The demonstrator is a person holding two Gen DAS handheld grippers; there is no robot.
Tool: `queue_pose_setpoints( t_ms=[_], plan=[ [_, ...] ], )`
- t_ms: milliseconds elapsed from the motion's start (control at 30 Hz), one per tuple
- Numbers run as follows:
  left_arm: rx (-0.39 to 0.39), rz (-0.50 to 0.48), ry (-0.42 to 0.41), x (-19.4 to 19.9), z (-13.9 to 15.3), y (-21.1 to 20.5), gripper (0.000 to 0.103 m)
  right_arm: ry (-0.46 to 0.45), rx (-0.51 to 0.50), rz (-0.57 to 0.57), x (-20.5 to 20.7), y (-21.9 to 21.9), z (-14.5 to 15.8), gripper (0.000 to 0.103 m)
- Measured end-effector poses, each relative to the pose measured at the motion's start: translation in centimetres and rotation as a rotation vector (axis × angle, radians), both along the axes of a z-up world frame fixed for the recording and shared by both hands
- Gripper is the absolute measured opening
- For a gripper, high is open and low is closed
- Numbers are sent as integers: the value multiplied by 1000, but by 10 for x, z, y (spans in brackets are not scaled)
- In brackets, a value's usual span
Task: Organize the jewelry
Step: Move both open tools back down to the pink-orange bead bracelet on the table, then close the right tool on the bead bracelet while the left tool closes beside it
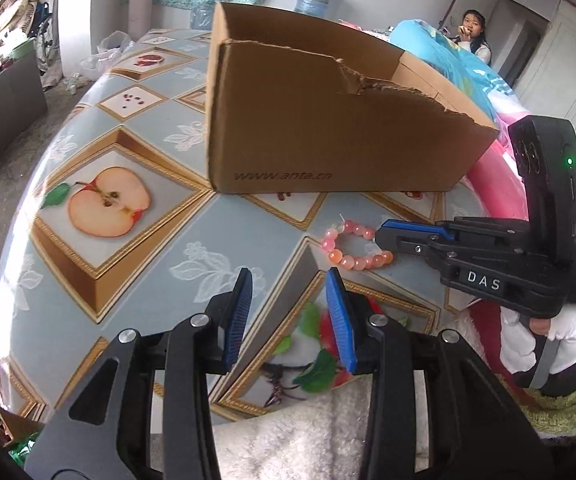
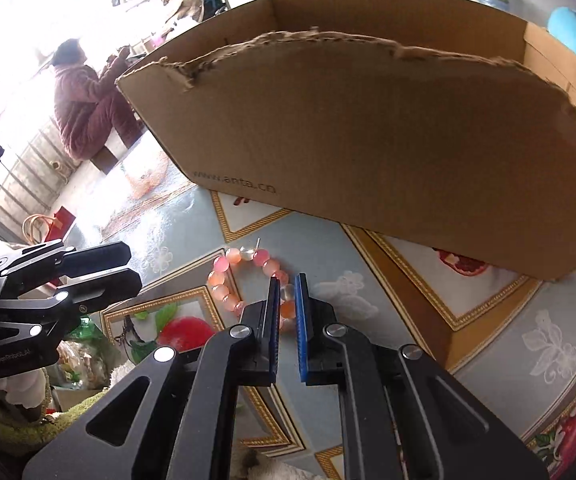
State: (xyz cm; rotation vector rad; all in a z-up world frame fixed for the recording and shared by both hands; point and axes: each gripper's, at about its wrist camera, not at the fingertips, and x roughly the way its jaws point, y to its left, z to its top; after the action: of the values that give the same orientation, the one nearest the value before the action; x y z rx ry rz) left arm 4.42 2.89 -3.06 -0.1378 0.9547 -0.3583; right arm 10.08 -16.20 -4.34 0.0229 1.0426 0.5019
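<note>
The left gripper (image 1: 288,300) hovers with jaws partly apart, holding nothing. The right gripper (image 2: 287,300) has pinched its jaws on the pink bead bracelet (image 2: 244,280) lying on the counter (image 1: 208,232). Next likely: lift it over the torn cardboard box (image 1: 328,128) wall.

The cardboard box (image 1: 328,120) stands on the desk (image 1: 160,248). The bead bracelet (image 1: 348,246) lies on the desk directly in front of the box. The right tongs (image 2: 287,300) are at the bracelet's near-right segment, closed on it. The left tongs (image 1: 290,300) sit nearer, left of the bracelet.
</note>
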Motion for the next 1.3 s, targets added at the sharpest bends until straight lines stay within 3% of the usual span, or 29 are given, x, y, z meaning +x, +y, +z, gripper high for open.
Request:
queue_pose_setpoints(
  t_ms=[333,400,667,767,800,1300],
  plan=[
    [92,-122,12,37,-8,-64,35,9,28,-39,-2,-16,-5,8],
    [109,-127,37,41,-13,-69,24,12,33,-42,1,-16,-4,8],
    [149,-137,39,45,-17,-80,24,18,38,-36,1,-17,-8,9],
    [174,-134,33,48,-19,-88,13,17,33,-34,2,-17,-7,9],
    [161,-143,36,48,-19,-88,8,18,32,-34,2,-17,-7,9],
    [137,-129,59,46,-20,-83,8,15,6,5,4,1,-6,10]
  ],
)
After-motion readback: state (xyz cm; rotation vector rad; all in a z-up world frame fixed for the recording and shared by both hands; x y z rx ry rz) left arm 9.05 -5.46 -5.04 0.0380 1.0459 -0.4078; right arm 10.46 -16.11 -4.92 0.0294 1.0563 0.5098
